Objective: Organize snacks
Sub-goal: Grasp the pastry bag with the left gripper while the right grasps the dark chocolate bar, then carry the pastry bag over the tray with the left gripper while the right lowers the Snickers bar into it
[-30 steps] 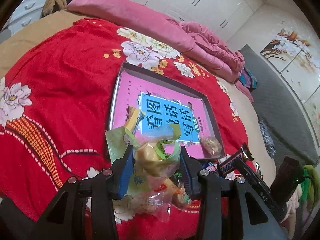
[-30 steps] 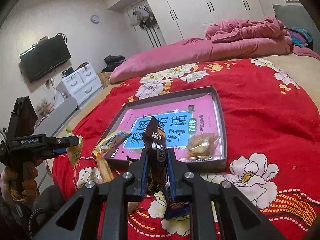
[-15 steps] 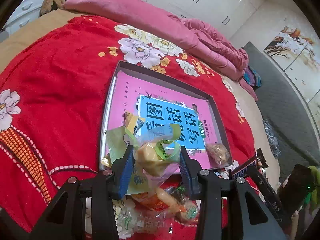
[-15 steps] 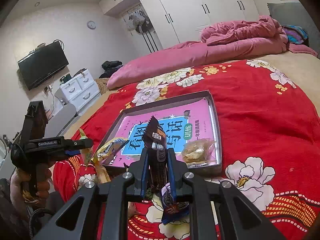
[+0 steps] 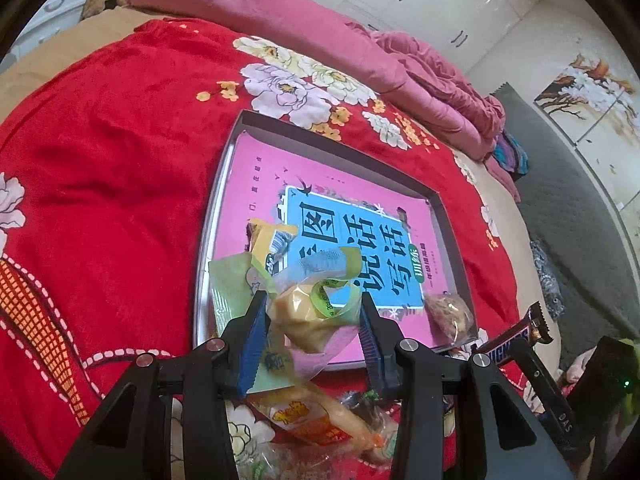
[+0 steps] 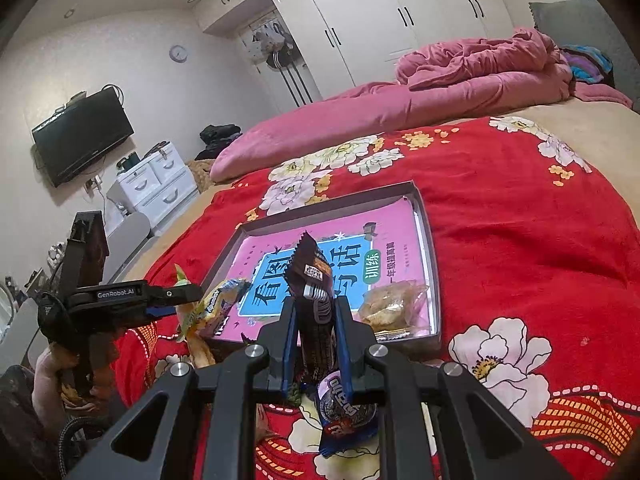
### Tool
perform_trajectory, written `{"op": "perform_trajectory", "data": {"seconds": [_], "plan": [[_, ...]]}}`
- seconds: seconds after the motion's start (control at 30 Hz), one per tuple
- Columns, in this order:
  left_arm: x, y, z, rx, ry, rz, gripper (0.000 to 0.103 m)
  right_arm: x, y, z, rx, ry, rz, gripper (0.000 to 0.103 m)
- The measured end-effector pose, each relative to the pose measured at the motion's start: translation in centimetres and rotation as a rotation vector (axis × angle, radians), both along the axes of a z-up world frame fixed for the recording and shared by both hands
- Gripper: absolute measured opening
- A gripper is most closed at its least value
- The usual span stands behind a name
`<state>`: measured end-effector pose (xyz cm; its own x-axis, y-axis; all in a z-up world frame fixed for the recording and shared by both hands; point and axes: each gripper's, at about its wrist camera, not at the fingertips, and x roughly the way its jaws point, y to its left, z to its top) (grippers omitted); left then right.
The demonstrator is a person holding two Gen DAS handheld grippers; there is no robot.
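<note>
Now both snacks hang closer to the shallow grey tray [image 5: 448, 216]: left hand-held gripper [image 5: 312, 320] pinching a crinkly clear packet [image 5: 308, 312], right hand-held gripper [image 6: 316, 320] clamping a glossy brown bar [image 6: 314, 304].

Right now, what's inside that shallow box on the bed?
Inside the box: a pink and blue book lining the bottom, a clear bag of cookies in one corner, and a yellow packet at another. Anything under the book is hidden.

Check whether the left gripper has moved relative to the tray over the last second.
Yes. The left gripper, shut on the yellow snack packet, has advanced toward the tray, whose near edge now sits under its fingertips.
</note>
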<state>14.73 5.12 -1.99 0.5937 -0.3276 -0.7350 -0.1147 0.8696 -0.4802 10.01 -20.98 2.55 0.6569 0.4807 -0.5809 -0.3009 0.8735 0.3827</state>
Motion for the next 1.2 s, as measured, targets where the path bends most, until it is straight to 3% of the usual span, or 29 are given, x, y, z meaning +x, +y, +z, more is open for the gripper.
{"op": "perform_trajectory", "data": {"seconds": [0.27, 1.2], "plan": [[0.6, -0.1, -0.3, 0.01, -0.001, -0.003, 0.045, 0.6, 0.0, -0.1, 0.006, 0.003, -0.006, 0.018], [2.6, -4.7, -0.7, 0.174, -0.006, -0.101, 0.045, 3.5, -0.3, -1.8, 0.076, 0.039, -0.062, 0.018]]}}
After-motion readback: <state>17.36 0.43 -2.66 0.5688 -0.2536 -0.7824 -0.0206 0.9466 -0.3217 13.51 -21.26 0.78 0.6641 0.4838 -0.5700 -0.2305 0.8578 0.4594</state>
